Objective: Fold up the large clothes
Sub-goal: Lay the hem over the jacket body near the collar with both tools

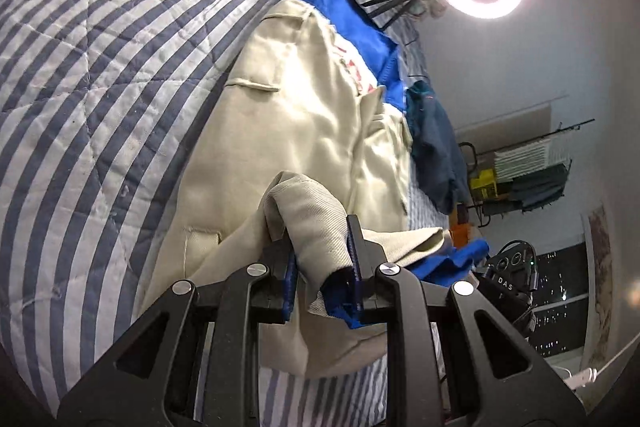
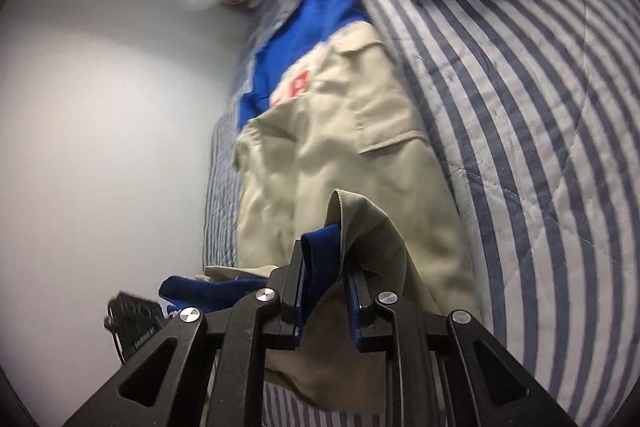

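Black tongs (image 1: 320, 247), blue pads (image 1: 354, 251), silver screws (image 1: 256, 269).

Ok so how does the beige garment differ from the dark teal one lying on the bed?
The beige garment is pale and spread long over the striped quilt; the dark teal garment is dark and crumpled in a heap. The left gripper and right gripper both clamp the beige garment's edge; nothing holds the teal one. Both rest on the quilt.
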`<state>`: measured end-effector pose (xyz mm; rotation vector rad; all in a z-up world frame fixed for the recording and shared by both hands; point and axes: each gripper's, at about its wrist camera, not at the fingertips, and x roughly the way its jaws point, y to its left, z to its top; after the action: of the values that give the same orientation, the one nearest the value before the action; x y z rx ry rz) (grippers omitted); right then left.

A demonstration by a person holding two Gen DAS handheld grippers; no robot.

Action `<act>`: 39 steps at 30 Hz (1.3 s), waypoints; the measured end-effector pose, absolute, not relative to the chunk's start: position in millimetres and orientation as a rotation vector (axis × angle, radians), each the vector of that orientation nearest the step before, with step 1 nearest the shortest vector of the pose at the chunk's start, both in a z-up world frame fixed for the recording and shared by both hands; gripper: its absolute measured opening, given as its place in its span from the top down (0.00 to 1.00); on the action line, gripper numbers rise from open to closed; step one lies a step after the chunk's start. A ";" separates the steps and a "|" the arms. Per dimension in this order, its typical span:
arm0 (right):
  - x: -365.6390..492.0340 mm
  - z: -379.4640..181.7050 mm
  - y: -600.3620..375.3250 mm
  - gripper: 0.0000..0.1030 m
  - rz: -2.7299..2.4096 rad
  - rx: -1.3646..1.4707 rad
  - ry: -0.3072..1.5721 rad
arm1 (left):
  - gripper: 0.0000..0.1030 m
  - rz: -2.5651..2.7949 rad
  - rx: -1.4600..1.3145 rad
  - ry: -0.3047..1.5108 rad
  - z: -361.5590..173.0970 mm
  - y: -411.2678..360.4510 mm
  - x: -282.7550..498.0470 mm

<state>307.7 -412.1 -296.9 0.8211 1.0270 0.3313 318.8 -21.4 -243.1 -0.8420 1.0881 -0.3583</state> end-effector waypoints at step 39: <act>296.6 -300.6 -390.4 0.43 0.442 0.280 0.980 | 0.41 -0.449 -0.479 1.072 -248.7 -38.2 347.0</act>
<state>296.6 -390.4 -300.6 0.2801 0.9797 0.4417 347.0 -38.2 -248.7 -0.4785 1.0725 -0.4495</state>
